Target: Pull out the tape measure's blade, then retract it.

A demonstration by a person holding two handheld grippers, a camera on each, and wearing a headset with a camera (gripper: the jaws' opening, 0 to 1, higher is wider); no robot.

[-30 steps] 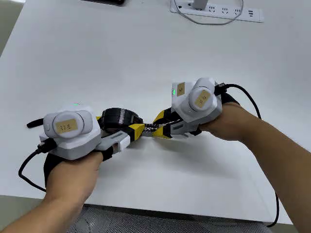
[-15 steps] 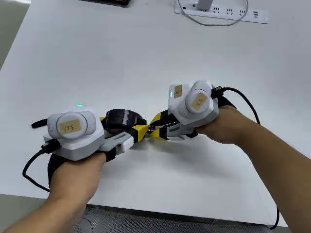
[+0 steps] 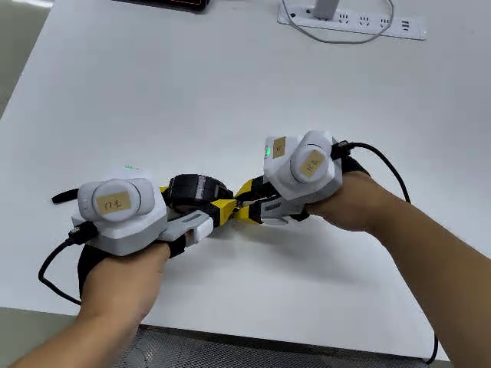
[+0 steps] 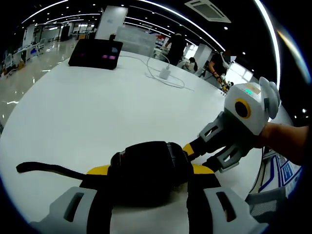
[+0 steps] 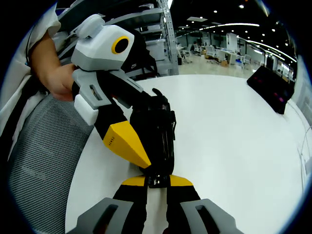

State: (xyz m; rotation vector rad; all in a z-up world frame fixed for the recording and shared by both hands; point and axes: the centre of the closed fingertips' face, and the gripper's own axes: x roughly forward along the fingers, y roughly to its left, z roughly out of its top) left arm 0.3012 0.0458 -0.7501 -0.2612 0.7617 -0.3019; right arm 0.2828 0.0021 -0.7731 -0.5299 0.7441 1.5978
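Note:
A black tape measure [image 3: 197,186] sits low over the white table [image 3: 176,92], with my left gripper [image 3: 195,198] shut on its case. In the left gripper view the case [image 4: 146,158] fills the gap between the yellow-tipped jaws of my left gripper [image 4: 148,171], and its black wrist strap [image 4: 44,168] trails off to the left. My right gripper [image 3: 244,201] points left at the case, its tips almost touching the left gripper's. In the right gripper view my right gripper [image 5: 157,182] is shut on the blade's end right at the mouth of the case [image 5: 157,127]. Almost no blade is out.
A white power strip [image 3: 349,21] with a plugged-in cable lies at the table's far edge. A dark flat device [image 4: 95,52] lies at the far left. The table's front edge [image 3: 230,331] runs just below my hands. Black cables trail from both grippers.
My right gripper has moved left towards the case, and the short stretch of blade seen between the grippers a second ago has gone in. The left gripper stays put.

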